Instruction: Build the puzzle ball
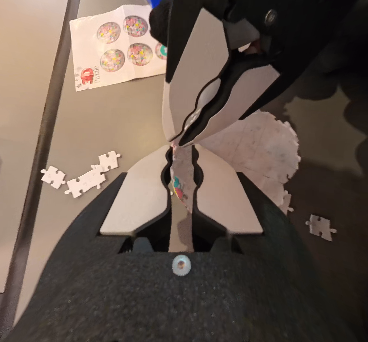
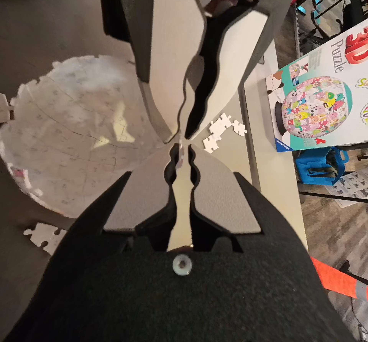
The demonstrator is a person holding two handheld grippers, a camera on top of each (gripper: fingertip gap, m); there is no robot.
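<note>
The half-built white plastic puzzle dome (image 2: 65, 133) lies hollow side up on the grey table (image 1: 123, 113), roughly half the ball assembled by my judgement. Both the left gripper (image 1: 180, 151) and the right gripper (image 2: 182, 149) pinch its rim, fingers clamped. Four loose white pieces (image 1: 85, 181) await beside the folded instruction sheet (image 1: 111, 47).

left claw (image 1: 181, 154) nearly closed, right claw (image 2: 181, 149) likewise

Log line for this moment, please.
left gripper: shut on puzzle piece | right gripper: pinching the same piece, tip to tip | half-built ball: beside them on table
</note>
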